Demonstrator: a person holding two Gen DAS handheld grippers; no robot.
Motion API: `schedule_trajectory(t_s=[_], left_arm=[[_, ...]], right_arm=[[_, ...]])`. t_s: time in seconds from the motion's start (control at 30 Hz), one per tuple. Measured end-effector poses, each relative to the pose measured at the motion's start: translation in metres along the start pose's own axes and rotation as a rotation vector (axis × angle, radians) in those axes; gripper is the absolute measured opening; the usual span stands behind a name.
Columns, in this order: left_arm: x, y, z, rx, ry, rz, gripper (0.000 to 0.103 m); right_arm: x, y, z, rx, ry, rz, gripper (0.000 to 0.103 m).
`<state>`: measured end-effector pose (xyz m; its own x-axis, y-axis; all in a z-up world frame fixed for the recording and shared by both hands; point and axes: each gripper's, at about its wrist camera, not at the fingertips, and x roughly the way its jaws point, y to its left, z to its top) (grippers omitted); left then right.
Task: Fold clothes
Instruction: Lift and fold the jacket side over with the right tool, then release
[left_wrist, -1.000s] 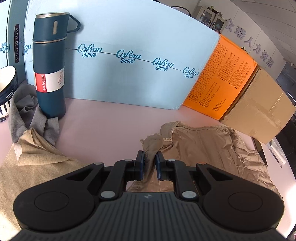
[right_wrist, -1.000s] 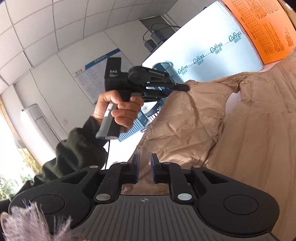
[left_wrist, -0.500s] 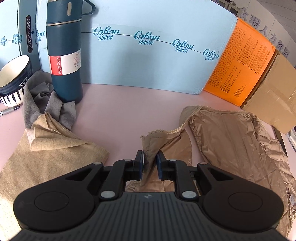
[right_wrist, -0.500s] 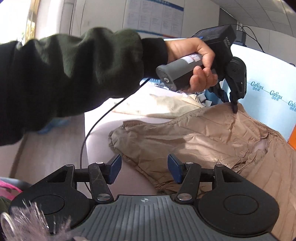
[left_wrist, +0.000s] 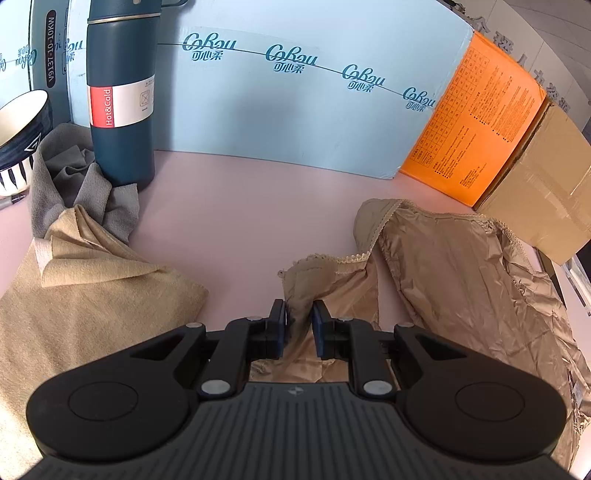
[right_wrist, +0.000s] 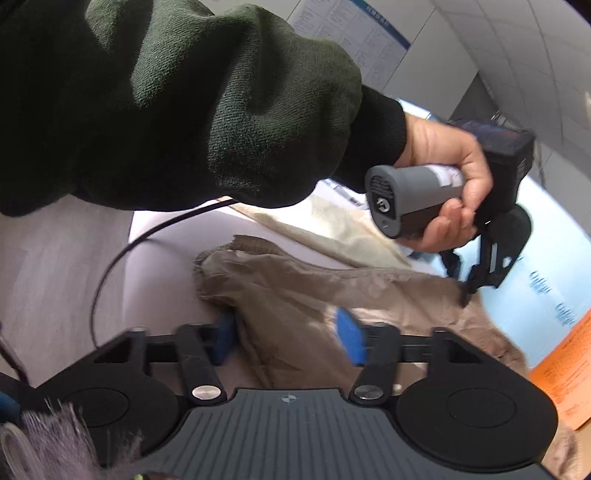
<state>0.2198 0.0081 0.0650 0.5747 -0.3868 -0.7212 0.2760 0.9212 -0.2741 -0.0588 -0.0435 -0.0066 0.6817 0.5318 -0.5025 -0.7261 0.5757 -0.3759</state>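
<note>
Tan garment (left_wrist: 461, 273) lay crumpled on pink tabletop (left_wrist: 251, 206), lace edge pinched by left gripper (left_wrist: 299, 317). Right gripper (right_wrist: 288, 338) spread wide over same fabric, gripping nothing

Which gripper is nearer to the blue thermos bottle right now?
Left. The left gripper pinches the tan garment on the table with the thermos bottle ahead to its left; the right gripper is open, with no thermos in its view.

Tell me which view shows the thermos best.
The left wrist view: the thermos stands upright on the pink table against the blue box, sharp, with only its cap cropped. In the right wrist view I cannot pick it out behind the sleeve and hand.
</note>
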Motion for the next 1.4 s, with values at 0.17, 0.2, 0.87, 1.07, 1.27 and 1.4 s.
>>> schedule_trajectory(t_s=[0.17,0.2,0.87,1.07,1.27,1.4], left_arm=[[0.001,0.006,0.003,-0.031,0.005,-0.014,0.014],[0.0,0.008,0.004,-0.046,0.009,-0.021,0.014],[-0.014,-0.108,0.028,0.029,-0.01,-0.28,0.023],[-0.002,-0.136,0.03,-0.016,-0.015,-0.41,0.047],[0.011,-0.149,0.032,-0.14,-0.064,-0.5,0.065],[0.029,-0.161,0.029,-0.16,-0.027,-0.472,0.071]], right_arm=[[-0.007,-0.041,-0.003,0.293,-0.041,0.112,0.008],[-0.012,-0.05,-0.006,0.358,-0.061,0.131,0.007],[-0.134,-0.143,-0.182,1.422,-0.509,0.025,0.007],[-0.148,-0.132,-0.211,1.571,-0.503,0.023,0.007],[-0.152,-0.123,-0.215,1.548,-0.455,0.043,0.007],[-0.158,-0.116,-0.212,1.513,-0.428,0.058,0.01]])
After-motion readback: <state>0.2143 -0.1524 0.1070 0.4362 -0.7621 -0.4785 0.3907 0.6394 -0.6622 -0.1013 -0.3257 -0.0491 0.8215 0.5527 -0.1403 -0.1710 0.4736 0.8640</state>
